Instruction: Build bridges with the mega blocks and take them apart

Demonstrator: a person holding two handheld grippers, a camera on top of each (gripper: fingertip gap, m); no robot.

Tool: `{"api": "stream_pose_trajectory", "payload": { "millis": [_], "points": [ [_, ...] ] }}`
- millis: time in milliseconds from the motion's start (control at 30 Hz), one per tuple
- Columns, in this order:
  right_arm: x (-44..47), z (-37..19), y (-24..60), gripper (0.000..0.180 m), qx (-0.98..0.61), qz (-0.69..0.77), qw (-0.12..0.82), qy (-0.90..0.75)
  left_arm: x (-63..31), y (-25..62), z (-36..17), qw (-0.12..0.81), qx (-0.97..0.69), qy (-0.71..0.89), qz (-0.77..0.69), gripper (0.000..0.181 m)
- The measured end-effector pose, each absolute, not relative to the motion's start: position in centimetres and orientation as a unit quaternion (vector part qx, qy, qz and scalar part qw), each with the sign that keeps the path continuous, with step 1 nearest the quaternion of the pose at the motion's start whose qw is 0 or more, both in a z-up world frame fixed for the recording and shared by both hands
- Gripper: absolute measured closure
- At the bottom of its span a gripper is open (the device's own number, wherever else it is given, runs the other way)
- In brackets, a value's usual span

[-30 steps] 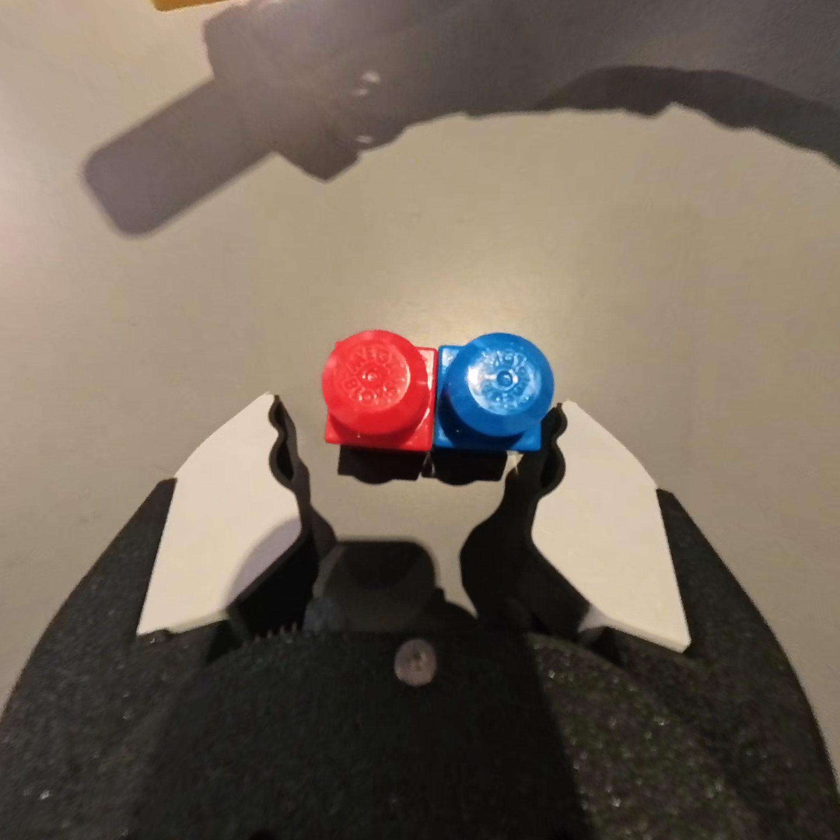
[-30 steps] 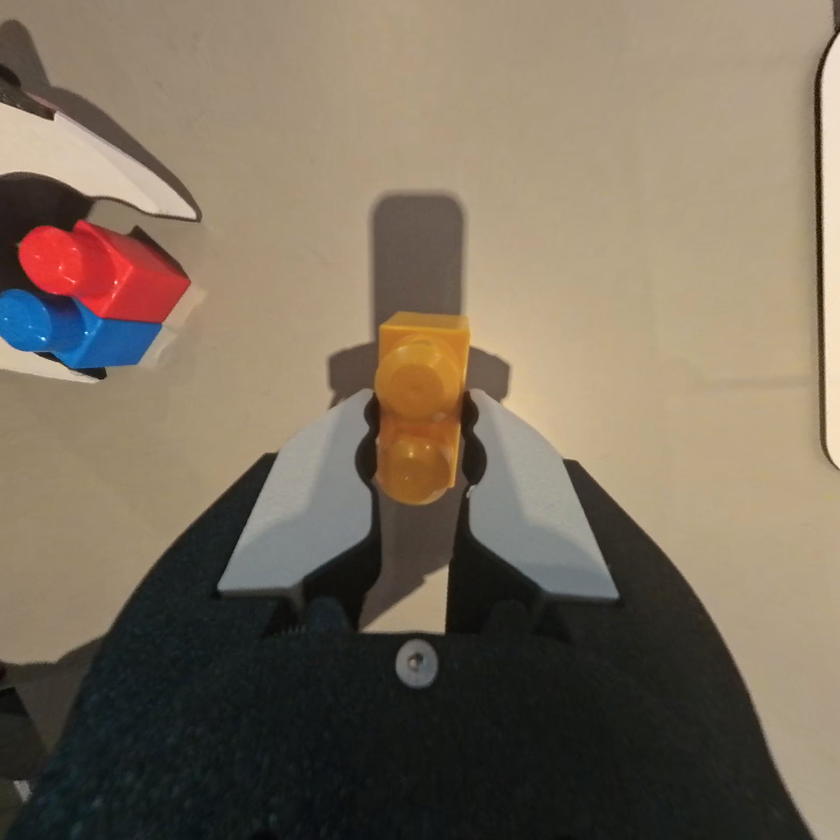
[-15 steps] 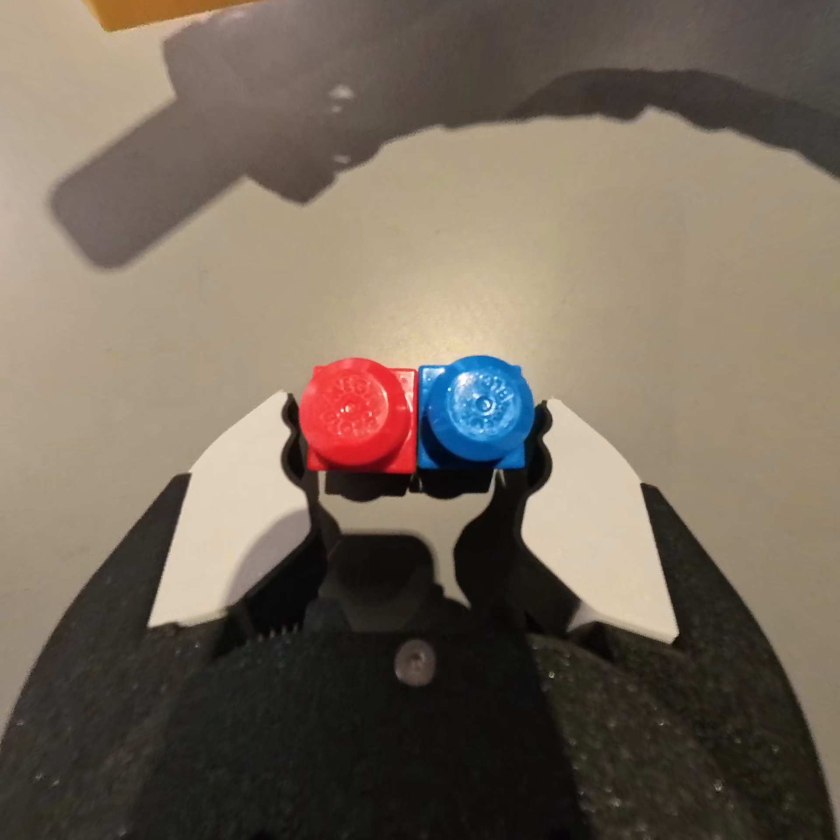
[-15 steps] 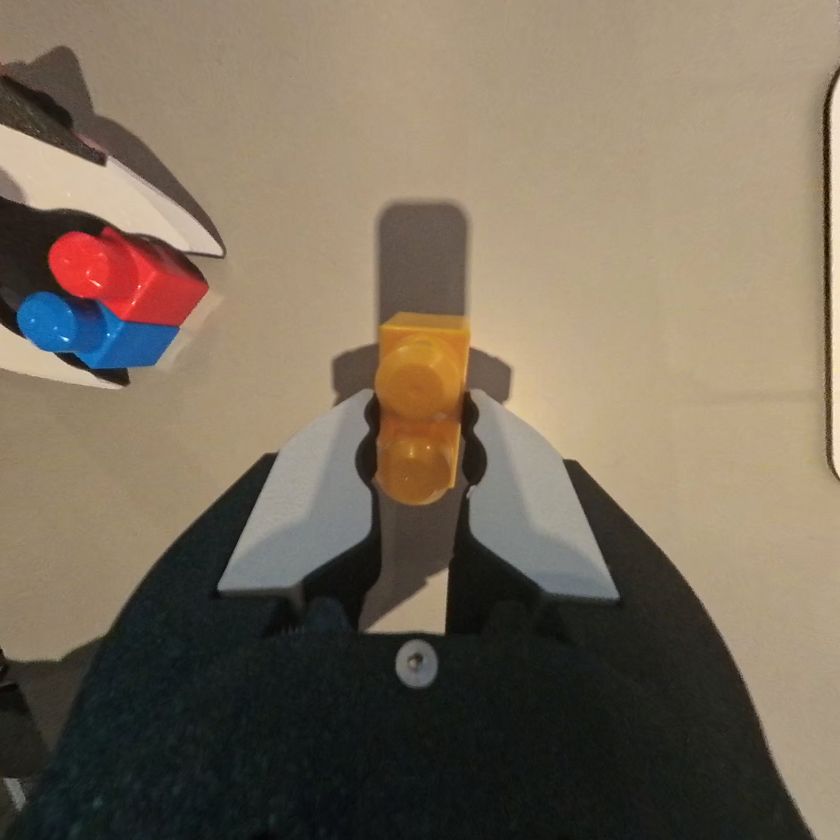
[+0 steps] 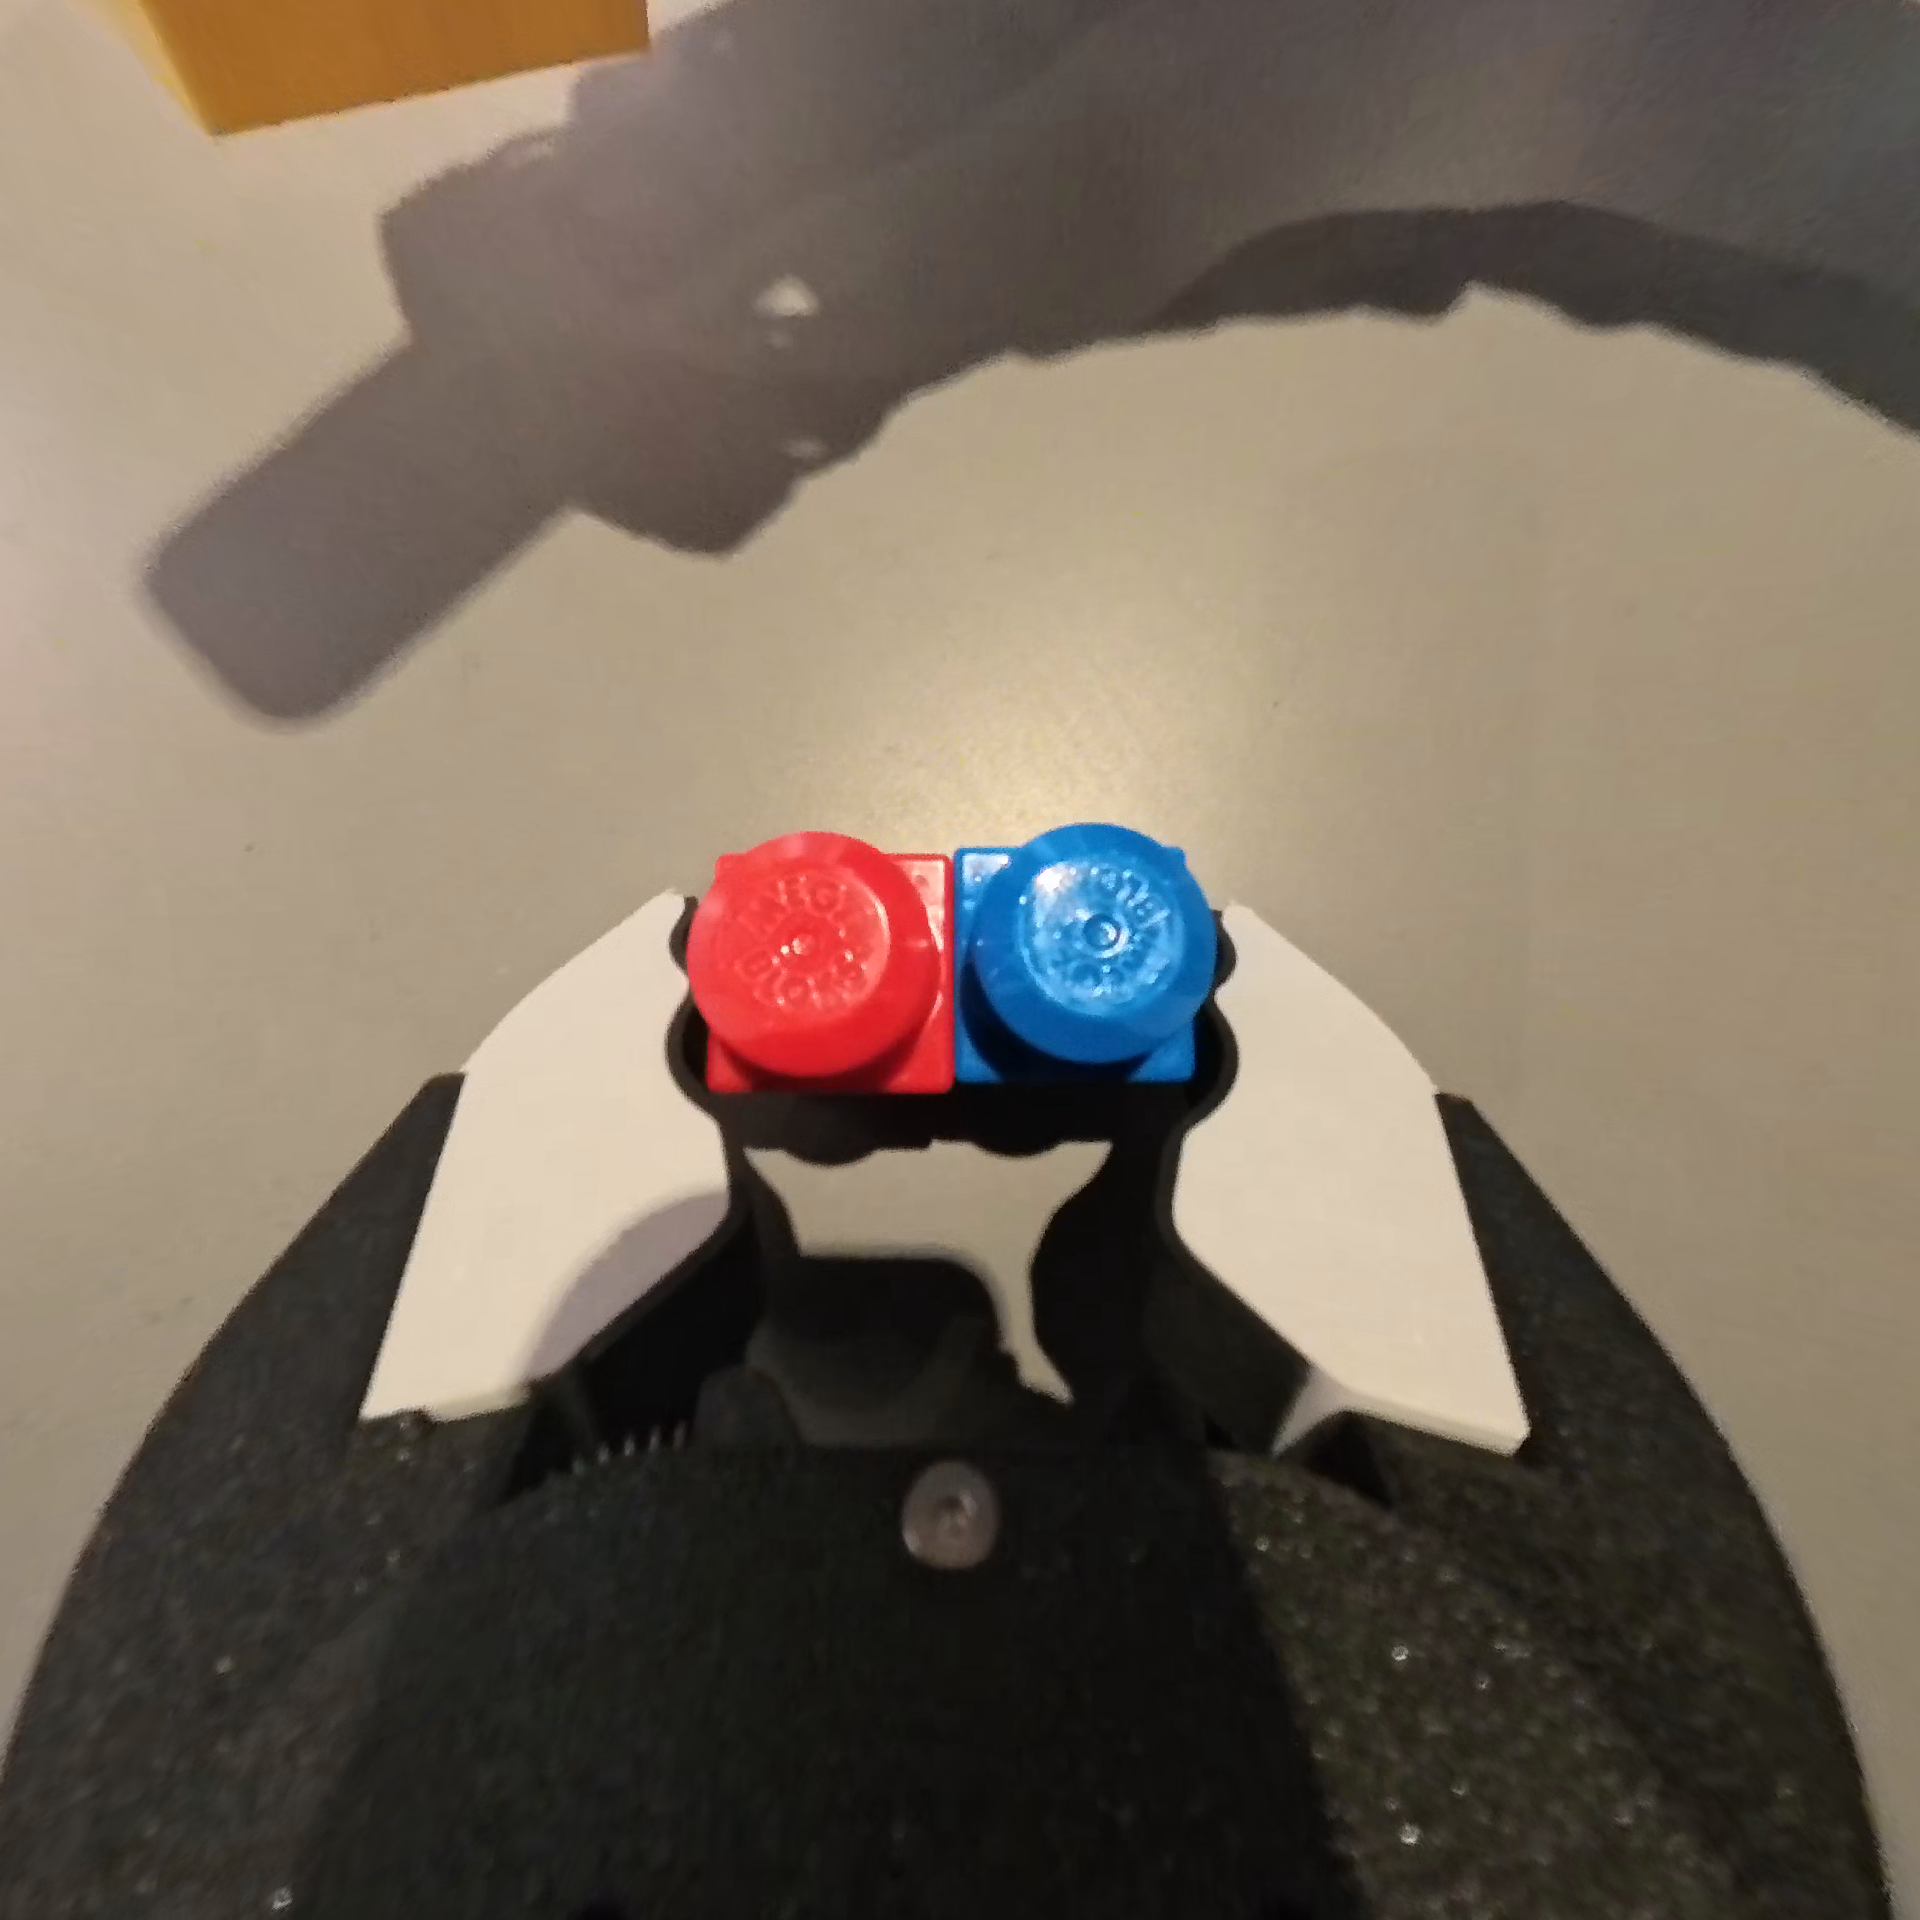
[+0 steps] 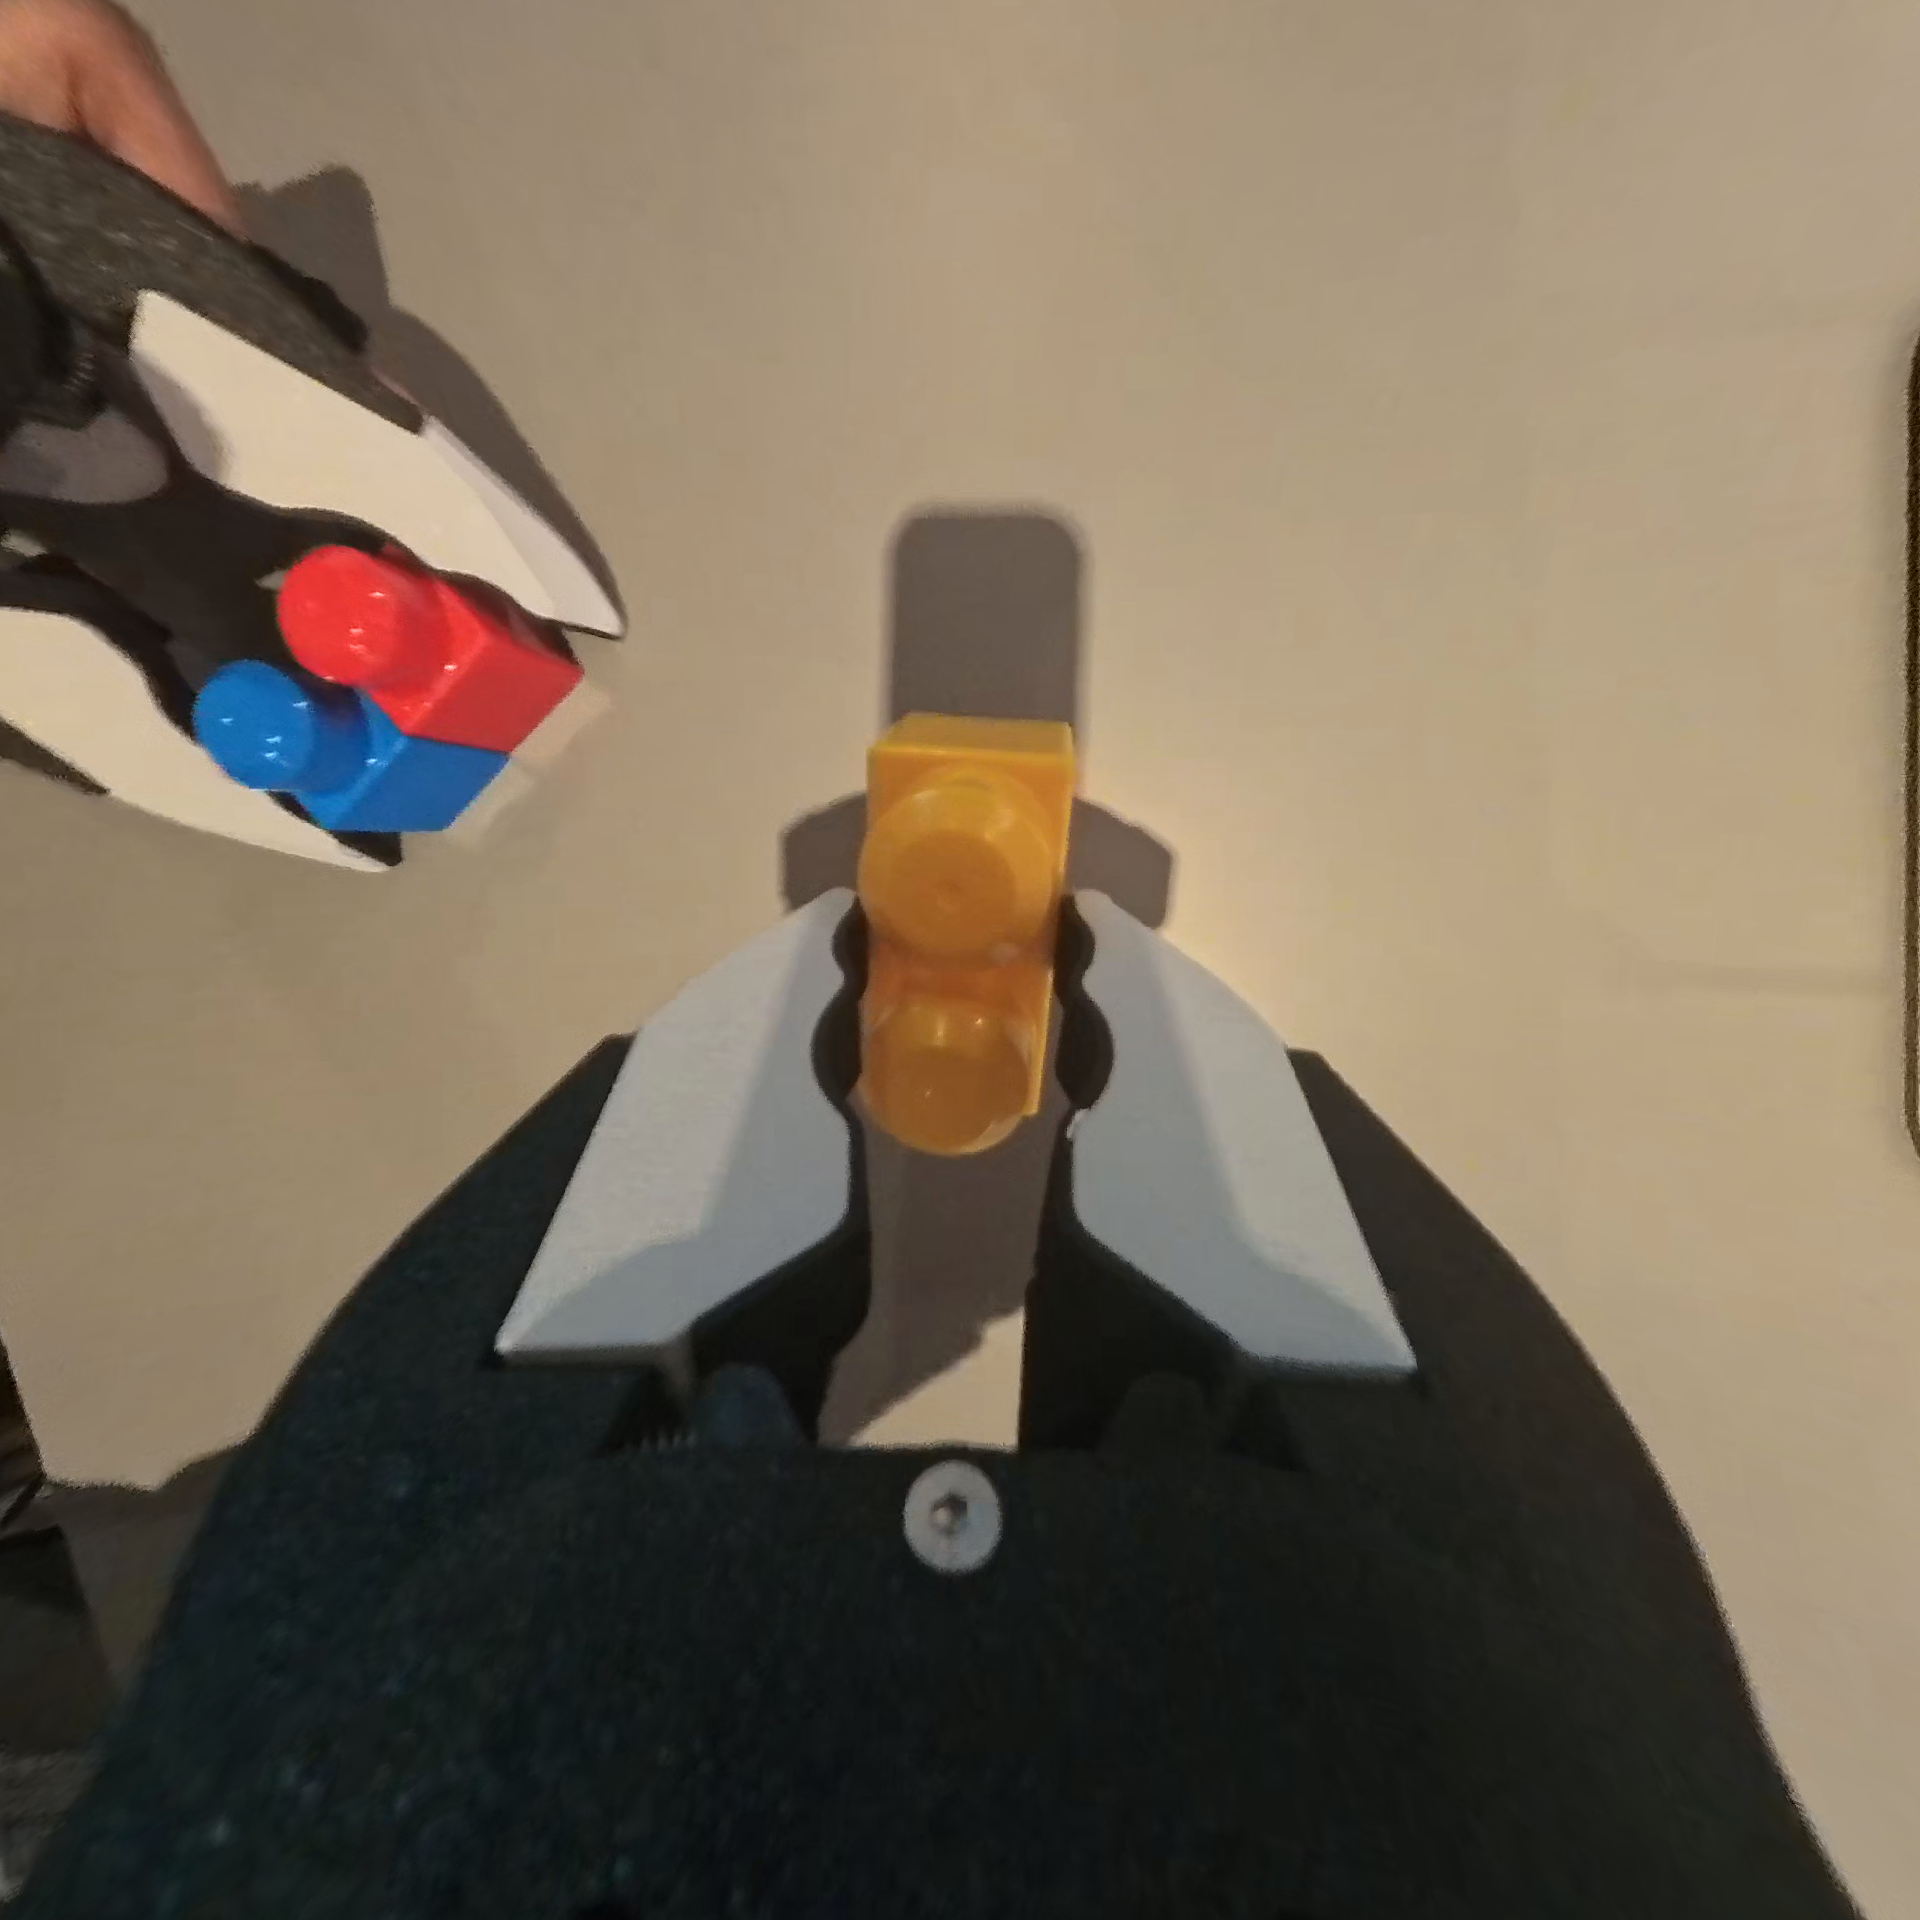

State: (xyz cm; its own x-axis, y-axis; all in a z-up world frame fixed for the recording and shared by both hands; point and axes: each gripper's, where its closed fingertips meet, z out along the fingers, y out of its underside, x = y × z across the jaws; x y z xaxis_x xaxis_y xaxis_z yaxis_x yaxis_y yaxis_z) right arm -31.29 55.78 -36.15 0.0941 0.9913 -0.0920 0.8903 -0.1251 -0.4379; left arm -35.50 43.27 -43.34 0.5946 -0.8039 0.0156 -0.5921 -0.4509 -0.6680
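Observation:
In the left wrist view my left gripper [image 5: 951, 920] is shut on a red block [image 5: 816, 966] and a blue block [image 5: 1086, 961] pressed side by side, studs facing the camera. In the right wrist view my right gripper [image 6: 961, 909] is shut on a yellow two-stud block [image 6: 961, 935] and holds it above the table. The left gripper [image 6: 499, 743] shows there at the upper left with the red block [image 6: 468, 665] and blue block [image 6: 395, 769] in it. It is a short way left of the yellow block and apart from it.
The beige table [image 5: 1351, 675] carries dark shadows of the grippers. The yellow block's end [image 5: 395, 62] shows at the top left of the left wrist view. A person's hand [image 6: 94, 83] holds the left gripper. A white object's edge [image 6: 1910, 727] lies at the far right.
My left gripper has shut on the red and blue pair and carried it right, toward the yellow block. The right gripper has kept its hold and barely moved.

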Motion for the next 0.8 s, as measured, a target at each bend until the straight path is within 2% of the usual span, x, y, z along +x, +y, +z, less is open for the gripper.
{"api": "stream_pose_trajectory", "payload": {
  "millis": [400,700,800],
  "points": [
    [-29.6,-32.4,51.4,0.146,-0.65,0.215,0.164,-0.71,-34.4,43.0,-42.6,0.302,-0.785,0.505,-0.192,0.091],
    [-26.7,-29.5,45.6,0.146,-0.44,0.16,0.237,-0.851,-30.9,41.7,-38.8,0.241,-0.677,0.622,-0.312,0.091],
    [-26.2,-29.7,44.6,0.146,-0.421,0.126,0.223,-0.87,-29.5,41.8,-38.4,0.226,-0.644,0.644,-0.344,0.091]
  ]
}}
